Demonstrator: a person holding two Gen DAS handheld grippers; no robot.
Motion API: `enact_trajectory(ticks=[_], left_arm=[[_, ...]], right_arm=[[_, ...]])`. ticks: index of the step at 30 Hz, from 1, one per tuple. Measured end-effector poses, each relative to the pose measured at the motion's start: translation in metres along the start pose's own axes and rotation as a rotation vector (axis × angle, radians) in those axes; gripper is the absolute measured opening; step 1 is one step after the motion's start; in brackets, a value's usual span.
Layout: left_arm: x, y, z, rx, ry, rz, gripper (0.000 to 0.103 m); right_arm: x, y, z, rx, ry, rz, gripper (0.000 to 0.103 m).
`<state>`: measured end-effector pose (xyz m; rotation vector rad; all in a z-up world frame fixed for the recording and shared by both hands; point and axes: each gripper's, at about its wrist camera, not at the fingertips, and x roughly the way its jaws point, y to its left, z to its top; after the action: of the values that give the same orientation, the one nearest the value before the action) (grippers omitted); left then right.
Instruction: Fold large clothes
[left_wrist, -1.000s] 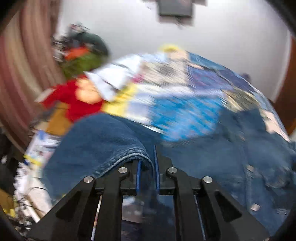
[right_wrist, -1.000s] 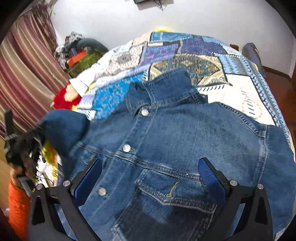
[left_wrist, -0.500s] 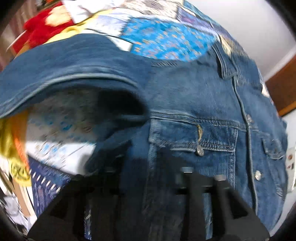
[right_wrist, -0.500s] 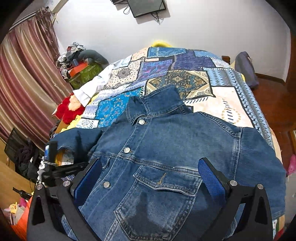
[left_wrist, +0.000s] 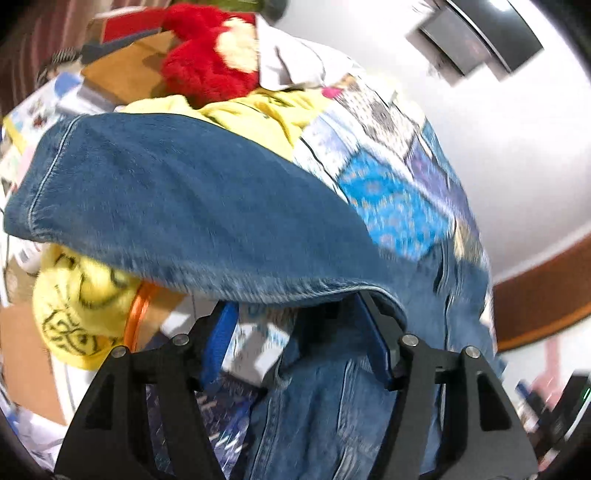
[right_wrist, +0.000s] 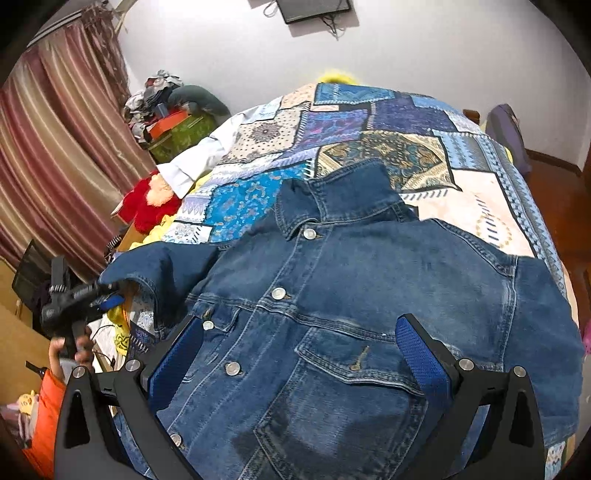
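Observation:
A blue denim jacket (right_wrist: 351, 295) lies front up, buttoned, on a patchwork bedspread (right_wrist: 369, 125), collar toward the far wall. Its left sleeve (left_wrist: 177, 206) hangs over the bed's left edge. My left gripper (left_wrist: 295, 332) is open just under the sleeve's hem, with the cloth draped over its fingertips, not clamped. It also shows in the right wrist view (right_wrist: 107, 295) beside the sleeve (right_wrist: 162, 266). My right gripper (right_wrist: 295, 354) is open wide above the jacket's chest pocket, holding nothing.
A red plush toy (right_wrist: 147, 203) and yellow cloth (left_wrist: 77, 310) lie at the bed's left side. A green box with clutter (right_wrist: 177, 129) stands by striped curtains (right_wrist: 55, 147). A screen (right_wrist: 314, 9) hangs on the white wall. Wooden floor (right_wrist: 554, 192) lies right of the bed.
My left gripper has opened and let go of the sleeve, and now sits lower, under the hem. My right gripper has drawn back a little and stays open.

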<state>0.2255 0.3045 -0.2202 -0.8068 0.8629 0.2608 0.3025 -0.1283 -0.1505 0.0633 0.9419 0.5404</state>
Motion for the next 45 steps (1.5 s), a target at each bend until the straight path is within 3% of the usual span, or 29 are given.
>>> enact_trajectory(ticks=[3, 6, 13, 15, 17, 20, 21, 23, 25, 29, 32, 36, 39, 41, 45], left_arm=[[0.011, 0.002, 0.014, -0.026, -0.02, 0.027, 0.063], [0.016, 0.007, 0.021, -0.09, -0.027, 0.003, 0.063], [-0.025, 0.015, 0.006, -0.156, -0.116, -0.051, 0.063], [-0.029, 0.021, 0.009, -0.191, -0.109, -0.066, 0.063], [-0.022, 0.027, 0.016, -0.204, -0.084, -0.034, 0.063], [-0.002, 0.034, 0.025, -0.183, -0.064, 0.075, 0.062], [0.005, 0.036, 0.026, -0.178, -0.053, 0.095, 0.057], [0.017, 0.035, 0.03, -0.148, -0.035, 0.159, 0.022], [0.017, 0.02, 0.035, -0.064, -0.058, 0.247, 0.009], [-0.013, -0.035, 0.038, 0.132, -0.205, 0.332, 0.005], [-0.041, -0.099, 0.042, 0.314, -0.319, 0.338, 0.005], [-0.051, -0.18, 0.029, 0.554, -0.368, 0.277, 0.004], [-0.026, -0.233, -0.006, 0.739, -0.289, 0.195, 0.004], [0.007, -0.257, -0.043, 0.836, -0.149, 0.115, 0.004], [0.073, -0.264, -0.114, 0.918, 0.128, 0.047, 0.005]], right_arm=[[-0.002, 0.004, 0.0, -0.027, -0.01, -0.016, 0.103], [-0.003, 0.005, -0.002, -0.053, -0.011, -0.04, 0.103], [-0.001, -0.003, -0.011, -0.087, -0.005, -0.092, 0.103], [0.005, -0.005, -0.013, -0.086, 0.009, -0.091, 0.103], [0.01, -0.004, -0.013, -0.077, 0.017, -0.08, 0.103], [0.012, -0.001, -0.013, -0.065, 0.015, -0.056, 0.103], [0.012, 0.001, -0.013, -0.067, 0.012, -0.053, 0.103], [0.011, 0.005, -0.014, -0.08, 0.005, -0.053, 0.103], [0.01, 0.007, -0.015, -0.112, -0.005, -0.077, 0.103], [0.008, 0.003, -0.017, -0.153, -0.011, -0.127, 0.103], [0.006, -0.007, -0.018, -0.142, -0.009, -0.142, 0.103], [-0.008, -0.023, -0.015, -0.104, -0.04, -0.152, 0.103], [-0.024, -0.031, -0.012, -0.089, -0.076, -0.169, 0.103], [-0.033, -0.036, -0.013, -0.08, -0.093, -0.184, 0.103], [-0.042, -0.048, -0.018, -0.05, -0.088, -0.204, 0.103]])
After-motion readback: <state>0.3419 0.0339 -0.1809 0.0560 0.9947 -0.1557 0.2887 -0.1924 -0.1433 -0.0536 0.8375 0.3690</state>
